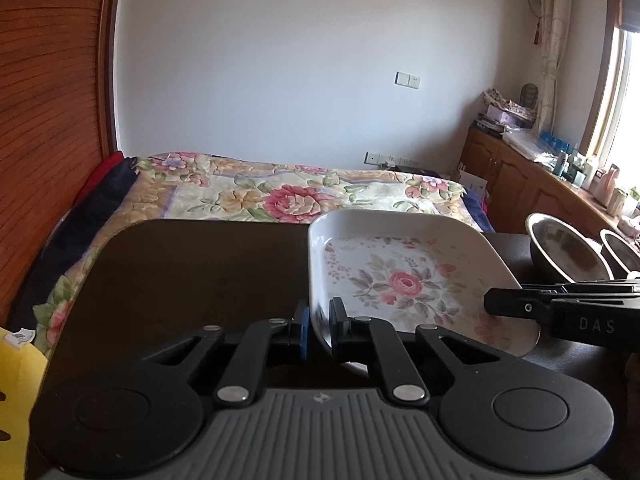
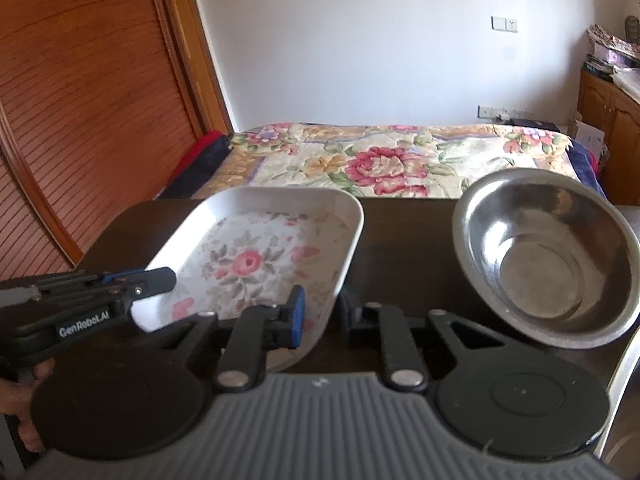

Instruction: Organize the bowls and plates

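A white rectangular plate [image 1: 400, 280] with a rose pattern lies on the dark table [image 1: 180, 272]. My left gripper [image 1: 320, 316] is shut on the plate's near left rim, one finger inside and one outside. My right gripper [image 2: 322, 312] is shut on the near right rim of the same plate [image 2: 256, 248], its blue pad inside the wall. Each gripper shows in the other's view: the right gripper [image 1: 496, 304] at the plate's right edge, the left gripper [image 2: 168, 278] at its left edge. A steel bowl [image 2: 548, 256] leans to the right of the plate.
A second steel bowl [image 1: 622, 254] shows behind the first steel bowl [image 1: 560, 248] at the table's right end. A bed with a floral quilt [image 1: 280, 196] lies beyond the table. A wooden slatted door [image 1: 48, 100] stands left, cabinets [image 1: 520, 176] right. A person's hand [image 2: 24, 380] holds the left gripper.
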A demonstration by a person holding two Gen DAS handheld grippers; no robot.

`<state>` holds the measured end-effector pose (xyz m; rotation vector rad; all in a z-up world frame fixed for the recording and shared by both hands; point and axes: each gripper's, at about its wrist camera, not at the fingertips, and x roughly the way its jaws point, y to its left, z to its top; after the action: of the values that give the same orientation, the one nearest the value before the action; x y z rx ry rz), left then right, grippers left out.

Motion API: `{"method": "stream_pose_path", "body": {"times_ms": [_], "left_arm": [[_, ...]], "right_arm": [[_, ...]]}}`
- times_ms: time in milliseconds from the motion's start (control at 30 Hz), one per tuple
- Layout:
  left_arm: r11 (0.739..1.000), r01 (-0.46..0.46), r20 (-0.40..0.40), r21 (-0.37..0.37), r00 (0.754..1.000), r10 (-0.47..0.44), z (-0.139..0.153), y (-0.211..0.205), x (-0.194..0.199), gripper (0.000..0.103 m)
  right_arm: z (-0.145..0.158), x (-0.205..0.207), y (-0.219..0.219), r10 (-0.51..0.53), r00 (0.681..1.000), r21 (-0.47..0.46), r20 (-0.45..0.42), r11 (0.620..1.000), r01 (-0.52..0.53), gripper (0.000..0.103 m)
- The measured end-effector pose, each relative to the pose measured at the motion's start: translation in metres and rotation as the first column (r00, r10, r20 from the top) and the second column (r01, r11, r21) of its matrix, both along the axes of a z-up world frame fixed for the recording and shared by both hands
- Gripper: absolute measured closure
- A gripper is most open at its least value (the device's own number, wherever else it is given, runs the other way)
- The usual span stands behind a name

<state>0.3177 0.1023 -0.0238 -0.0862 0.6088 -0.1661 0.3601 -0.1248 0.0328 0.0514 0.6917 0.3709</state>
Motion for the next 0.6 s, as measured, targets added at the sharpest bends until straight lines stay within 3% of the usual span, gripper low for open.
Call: {"method": "stream_pose_path", "body": {"times_ms": [600], "left_arm": [[0.998,0.019,0.1,0.064,0.995,-0.025,0.04,-0.026,-0.077,0.063]], "right_arm": [[0.02,-0.045,-0.032,0.071,0.991,0.076,0.115,0.994,-0.08,0.086]]}}
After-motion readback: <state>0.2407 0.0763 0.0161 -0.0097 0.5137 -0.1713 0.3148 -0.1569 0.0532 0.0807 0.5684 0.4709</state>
